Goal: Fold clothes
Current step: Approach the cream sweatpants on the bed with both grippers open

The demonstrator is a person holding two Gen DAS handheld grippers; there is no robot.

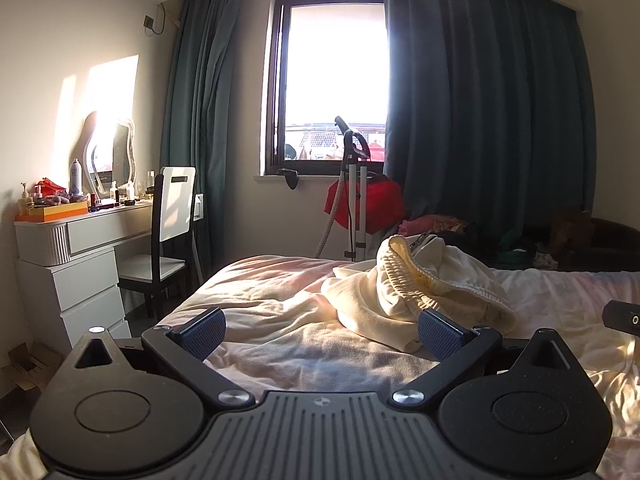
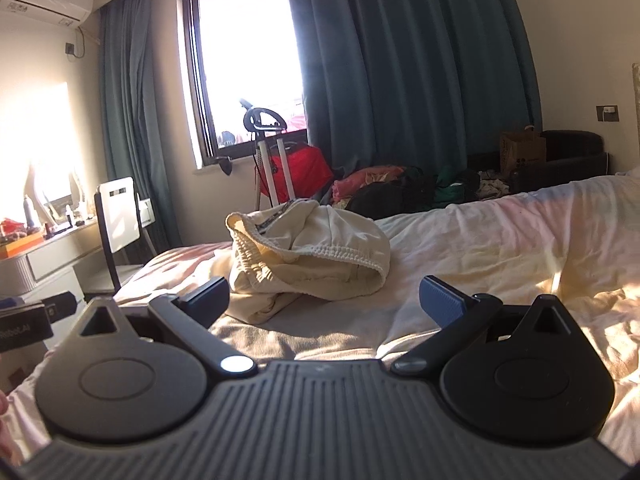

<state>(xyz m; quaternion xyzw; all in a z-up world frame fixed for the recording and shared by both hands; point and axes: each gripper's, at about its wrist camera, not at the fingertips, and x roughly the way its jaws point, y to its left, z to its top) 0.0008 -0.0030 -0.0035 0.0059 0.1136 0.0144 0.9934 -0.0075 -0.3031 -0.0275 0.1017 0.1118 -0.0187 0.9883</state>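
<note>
In the left wrist view, the left gripper (image 1: 320, 330) sits at the bottom of the frame with its fingers spread wide apart, holding nothing. A crumpled cream garment (image 1: 416, 284) lies on the bed (image 1: 272, 320), right of center, just beyond the right fingertip.

In the right wrist view, the right gripper (image 2: 324, 300) is likewise spread and empty. The garment (image 2: 308, 248) lies at center, near its left fingertip, on the bed (image 2: 500, 240).

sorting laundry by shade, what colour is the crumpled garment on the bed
Cream, pale yellowish-white garment; clearest in the right wrist view.
</note>
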